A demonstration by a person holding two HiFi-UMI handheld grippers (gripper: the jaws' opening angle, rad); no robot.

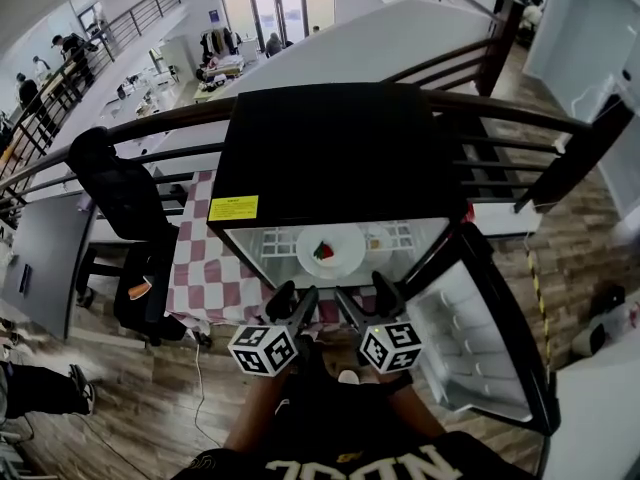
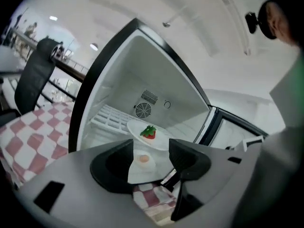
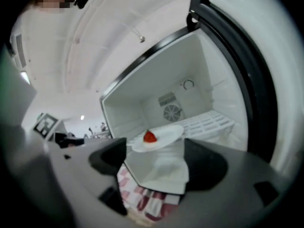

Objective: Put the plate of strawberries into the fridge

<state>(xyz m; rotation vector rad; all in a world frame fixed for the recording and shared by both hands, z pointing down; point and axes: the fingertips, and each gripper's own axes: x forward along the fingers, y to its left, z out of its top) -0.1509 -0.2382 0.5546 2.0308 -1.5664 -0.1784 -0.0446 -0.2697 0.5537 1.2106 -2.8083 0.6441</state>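
Strawberry (image 1: pixel 323 252) on plate (image 1: pixel 346 247), plate on shelf (image 1: pixel 398 236) inside fridge (image 1: pixel 330 148); door (image 1: pixel 470 318) at my right, chair (image 1: pixel 120 203) at my left.

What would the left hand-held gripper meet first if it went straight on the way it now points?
Probably the plate with the strawberry inside the open fridge; nothing shows between it and the left hand-held gripper, though depth is unclear.

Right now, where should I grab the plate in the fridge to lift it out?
Probably its near rim, coming in level through the open front. The plate lies flat on the wire shelf, the strawberry sits near its middle, and the fridge walls close off the other sides.
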